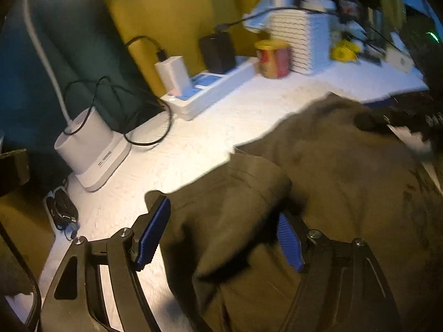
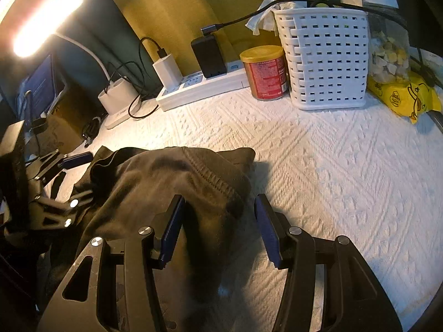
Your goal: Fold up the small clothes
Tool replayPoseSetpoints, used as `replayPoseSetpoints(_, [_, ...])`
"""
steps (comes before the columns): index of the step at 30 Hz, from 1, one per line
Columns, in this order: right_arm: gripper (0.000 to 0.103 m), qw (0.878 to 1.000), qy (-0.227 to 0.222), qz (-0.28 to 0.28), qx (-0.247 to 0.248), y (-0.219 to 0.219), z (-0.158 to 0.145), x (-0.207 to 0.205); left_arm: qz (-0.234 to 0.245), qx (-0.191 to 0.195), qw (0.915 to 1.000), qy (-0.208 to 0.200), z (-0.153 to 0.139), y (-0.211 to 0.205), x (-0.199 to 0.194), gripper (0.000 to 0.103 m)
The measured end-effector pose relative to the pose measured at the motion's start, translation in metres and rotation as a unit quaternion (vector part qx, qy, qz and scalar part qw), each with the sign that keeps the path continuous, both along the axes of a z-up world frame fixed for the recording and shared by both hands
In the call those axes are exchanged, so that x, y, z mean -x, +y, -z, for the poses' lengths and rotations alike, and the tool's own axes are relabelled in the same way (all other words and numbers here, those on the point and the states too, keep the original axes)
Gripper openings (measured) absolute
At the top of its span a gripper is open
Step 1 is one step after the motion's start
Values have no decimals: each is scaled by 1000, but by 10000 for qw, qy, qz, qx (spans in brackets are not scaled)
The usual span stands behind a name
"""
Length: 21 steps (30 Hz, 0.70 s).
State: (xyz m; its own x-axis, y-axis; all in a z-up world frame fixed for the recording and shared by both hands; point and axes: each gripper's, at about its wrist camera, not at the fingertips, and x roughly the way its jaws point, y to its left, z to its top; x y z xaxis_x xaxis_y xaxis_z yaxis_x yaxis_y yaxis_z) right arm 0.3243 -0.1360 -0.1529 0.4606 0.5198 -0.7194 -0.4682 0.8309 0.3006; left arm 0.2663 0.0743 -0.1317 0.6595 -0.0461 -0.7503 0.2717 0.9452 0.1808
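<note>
A dark olive-brown garment (image 1: 332, 171) lies bunched on a white textured cover (image 2: 332, 166). In the left wrist view my left gripper (image 1: 221, 229) stands open, a folded flap of the garment between its blue pads (image 1: 153, 235), which do not press on it. My right gripper (image 2: 218, 227) is open too, over the garment's (image 2: 166, 182) stitched hem; its right pad (image 2: 267, 229) is over bare cover. The left gripper (image 2: 69, 170) also shows at the garment's left edge in the right wrist view.
Along the back stand a white power strip (image 2: 205, 88) with plugged chargers and cables, a red can (image 2: 265, 72), a white slotted basket (image 2: 326, 61), a jar and a yellow packet (image 2: 404, 96). A white lamp base (image 1: 91, 149) sits at the left. A lit lamp glares at upper left.
</note>
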Motion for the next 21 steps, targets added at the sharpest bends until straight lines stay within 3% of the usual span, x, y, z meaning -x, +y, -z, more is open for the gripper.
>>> replayPoseSetpoints(1, [55,10000,-2,6,2,0,-1,0,-112,127,9998,38,1,5,-4,49])
replayPoseSetpoints(4, [55,10000,-24,25,36,0,-1,2,-657,325,9973,83,5,26,-15,43])
replayPoseSetpoints(7, [55,9999,-43,27,95,3,-2,5,-1191,180,9927,31,6,47,-15,43])
replayPoseSetpoints(9, [55,9999,-54,33,126,3,-3,9,-1412,387,9892,88,2,63,-11,44])
replayPoseSetpoints(18, [55,9998,-159,2,113,4,-17,36,-1597,825,9837,9,-16,78,38,44])
replayPoseSetpoints(19, [55,9998,-176,-7,112,4,-19,39,-1606,877,9831,10,-17,78,43,47])
replayPoseSetpoints(21, [55,9997,-213,-30,108,4,-22,48,-1614,1038,9814,-23,-21,76,54,61])
